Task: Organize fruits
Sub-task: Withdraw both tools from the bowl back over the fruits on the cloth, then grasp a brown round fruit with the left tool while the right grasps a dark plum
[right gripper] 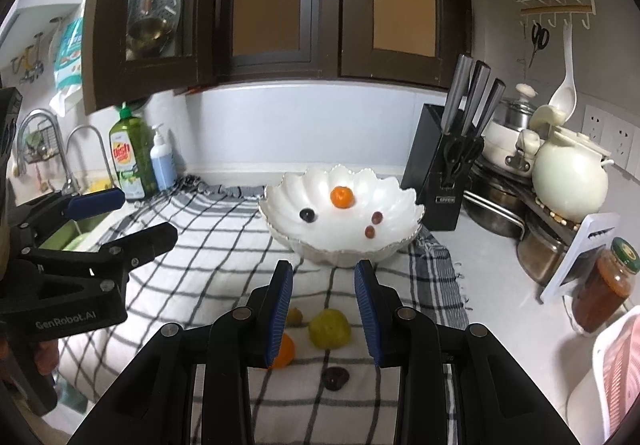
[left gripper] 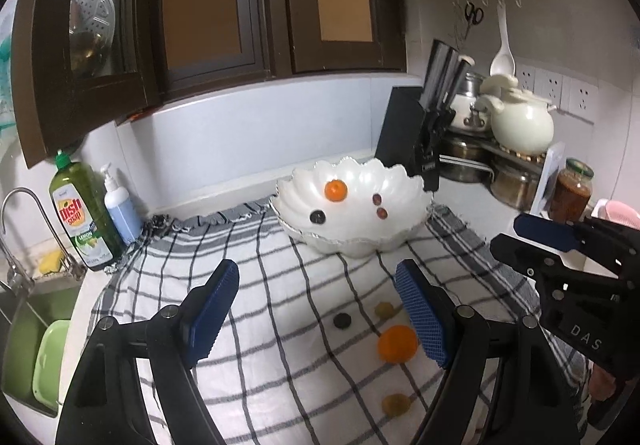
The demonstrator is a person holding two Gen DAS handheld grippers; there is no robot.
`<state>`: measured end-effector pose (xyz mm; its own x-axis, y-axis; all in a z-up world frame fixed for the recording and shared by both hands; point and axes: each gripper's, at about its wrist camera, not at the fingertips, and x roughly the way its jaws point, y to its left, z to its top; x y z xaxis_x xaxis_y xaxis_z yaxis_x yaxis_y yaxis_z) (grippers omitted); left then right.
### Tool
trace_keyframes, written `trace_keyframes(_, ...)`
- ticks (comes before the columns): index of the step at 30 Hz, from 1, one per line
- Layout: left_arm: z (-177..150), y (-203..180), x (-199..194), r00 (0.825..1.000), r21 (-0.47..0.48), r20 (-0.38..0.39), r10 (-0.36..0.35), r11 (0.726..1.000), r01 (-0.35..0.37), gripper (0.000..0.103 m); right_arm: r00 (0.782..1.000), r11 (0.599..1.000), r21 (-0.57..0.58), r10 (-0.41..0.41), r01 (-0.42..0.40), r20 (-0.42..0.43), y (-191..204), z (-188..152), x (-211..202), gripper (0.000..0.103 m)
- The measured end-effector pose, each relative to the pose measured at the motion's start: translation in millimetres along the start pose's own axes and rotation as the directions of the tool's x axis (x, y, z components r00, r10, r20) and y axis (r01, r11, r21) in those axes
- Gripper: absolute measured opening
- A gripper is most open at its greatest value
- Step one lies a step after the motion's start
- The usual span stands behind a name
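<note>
Loose fruit lay just below and ahead of both your grippers, with the bowl beyond it.

In the right wrist view, your right gripper [right gripper: 324, 309] had its fingers parted only narrowly and gripping nothing; the yellow-green fruit [right gripper: 329, 328] sat in the lower centre of the frame, in line with the gap, so that hand looked the better placed for it. The orange [right gripper: 283, 355] lay partly behind the left finger, a small yellowish fruit [right gripper: 295, 316] just above it, and a dark fruit [right gripper: 335, 378] lower still. Your left gripper [left gripper: 318, 315] stood wide open and empty; in its view the orange [left gripper: 397, 344] was just beside its right finger [left gripper: 422, 319], off-centre. All this rested on the checked cloth [left gripper: 280, 325] over the desk. The white scalloped bowl [right gripper: 280, 221], in the middle of the frame, already held a small orange and three dark fruits.
</note>
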<state>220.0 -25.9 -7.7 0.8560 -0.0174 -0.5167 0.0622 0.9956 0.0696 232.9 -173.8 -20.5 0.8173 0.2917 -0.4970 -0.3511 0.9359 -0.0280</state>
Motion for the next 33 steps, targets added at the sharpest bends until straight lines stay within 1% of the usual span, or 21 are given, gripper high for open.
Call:
trace_keyframes(7,-22.8,-13.2,1.3,0.999,0.02,-0.031,-0.015,1.0,0.015,0.08,0.999,1.0,0.0,0.008,-0.008,-0.042,-1.8,-22.3,7.1,0.033)
trace_keyframes(10,-31.9,-19.5,3.7,0.998,0.028,-0.057,-0.023,0.999,0.024,0.077,0.998,1.0,0.006,0.016,-0.016,-0.067,-1.1,-31.4,10.9,0.033)
trace_keyframes(18,-53.0,-38.3,9.3,0.99,0.069,-0.133,-0.045,0.996,0.054,0.074,0.992,1.0,-0.007,0.008,-0.008,-0.123,0.4,-52.9,21.2,0.033)
trace_keyframes(27,-69.9,-43.3,24.0,0.973,0.053,-0.224,-0.055,0.996,0.069,0.069,0.979,0.999,0.026,0.033,-0.029,-0.203,-2.5,-74.3,38.8,0.033)
trace_keyframes(33,-82.5,-48.4,35.3,0.955,0.041,-0.286,-0.077,0.995,0.093,0.063,0.967,0.999,0.029,0.043,-0.037,-0.253,-3.8,-85.1,53.5,0.033)
